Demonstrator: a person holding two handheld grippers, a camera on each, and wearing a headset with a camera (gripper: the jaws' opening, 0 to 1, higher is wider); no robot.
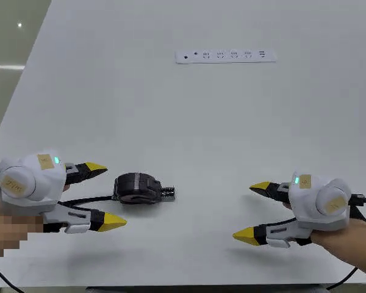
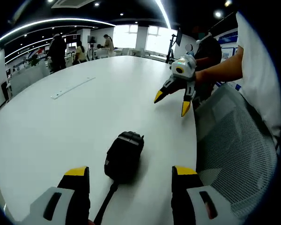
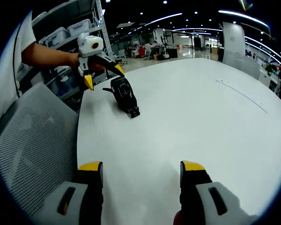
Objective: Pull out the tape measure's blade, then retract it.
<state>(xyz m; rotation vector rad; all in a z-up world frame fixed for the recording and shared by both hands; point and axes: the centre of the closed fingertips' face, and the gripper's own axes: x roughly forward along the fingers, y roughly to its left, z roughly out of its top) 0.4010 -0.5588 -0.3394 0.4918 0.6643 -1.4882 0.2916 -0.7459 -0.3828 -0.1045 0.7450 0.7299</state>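
A black tape measure (image 1: 137,188) lies on the white table (image 1: 189,116), its blade hook pointing right and a black cord trailing off to the left. My left gripper (image 1: 105,194) is open just left of it, yellow tips either side of the case's left end without touching. In the left gripper view the tape measure (image 2: 124,155) sits just ahead of the open jaws, between them. My right gripper (image 1: 257,210) is open well to the right, apart from the case. From the right gripper view the tape measure (image 3: 125,96) lies far ahead beside the left gripper (image 3: 100,74).
A white power strip (image 1: 226,56) lies at the far side of the table. A mesh chair back (image 2: 234,140) stands at the near table edge. People and desks are far off in the room behind.
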